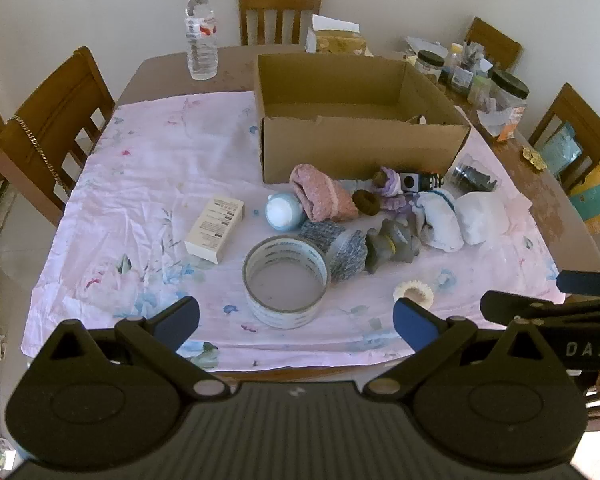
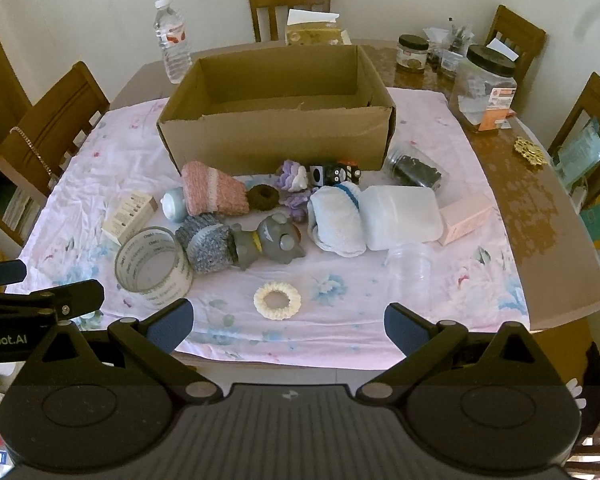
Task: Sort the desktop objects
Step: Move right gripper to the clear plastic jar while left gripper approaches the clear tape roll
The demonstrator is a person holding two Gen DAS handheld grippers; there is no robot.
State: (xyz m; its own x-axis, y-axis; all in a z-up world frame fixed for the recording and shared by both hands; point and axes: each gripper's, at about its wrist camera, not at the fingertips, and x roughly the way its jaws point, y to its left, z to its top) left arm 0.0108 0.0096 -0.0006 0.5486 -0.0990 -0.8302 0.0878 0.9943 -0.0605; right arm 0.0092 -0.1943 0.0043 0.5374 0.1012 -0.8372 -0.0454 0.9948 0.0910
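Both jaws wide and empty above the counter's near edge, cream ring (image 2: 277, 301) lying flat just ahead of right gripper (image 2: 289, 330), tape roll (image 1: 286, 282) ahead of left gripper (image 1: 296, 322).

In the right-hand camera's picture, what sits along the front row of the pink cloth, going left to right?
Roll of tape → cream ring → clear plastic cup, lying on its side.
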